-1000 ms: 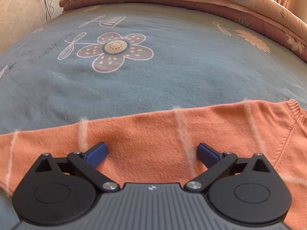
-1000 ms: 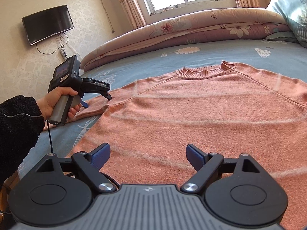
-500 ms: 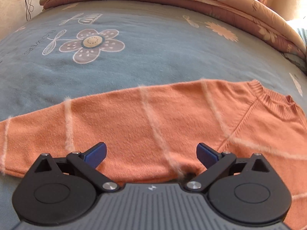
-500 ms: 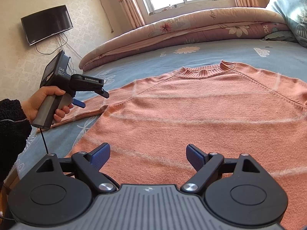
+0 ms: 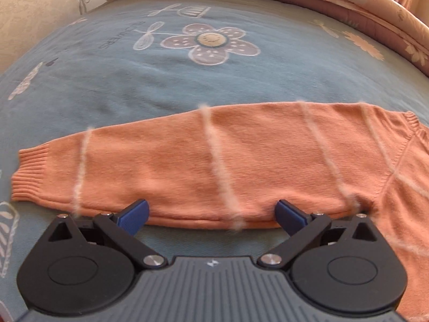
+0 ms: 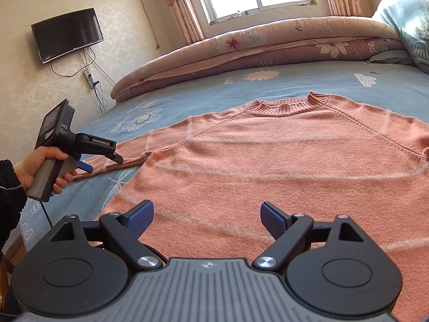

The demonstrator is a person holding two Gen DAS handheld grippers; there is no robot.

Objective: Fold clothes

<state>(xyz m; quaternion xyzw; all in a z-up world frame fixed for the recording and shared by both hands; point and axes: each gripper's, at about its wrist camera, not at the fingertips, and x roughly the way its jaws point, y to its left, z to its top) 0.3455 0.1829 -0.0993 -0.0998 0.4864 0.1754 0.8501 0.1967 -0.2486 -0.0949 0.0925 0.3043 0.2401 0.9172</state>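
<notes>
An orange knitted sweater (image 6: 268, 171) with thin pale stripes lies flat on the blue bed sheet (image 6: 295, 80), neck towards the window. Its left sleeve (image 5: 203, 161) stretches out sideways, ribbed cuff (image 5: 29, 173) at the left. My left gripper (image 5: 211, 216) hovers over the sleeve's near edge, wide open, nothing between its blue pads. The right wrist view shows that left gripper (image 6: 103, 161) held by a hand above the sleeve. My right gripper (image 6: 206, 218) stands wide open over the sweater's lower body, empty.
A rolled floral quilt (image 6: 268, 45) lies along the far side of the bed, with a blue pillow (image 6: 407, 26) at the right. A wall television (image 6: 67, 35) and hanging cables are at the left. The bed's edge (image 6: 24, 230) drops off near my left hand.
My left gripper has drawn back along the sleeve towards the cuff, so the whole sleeve and its cuff now show. The right gripper has stayed still and open.
</notes>
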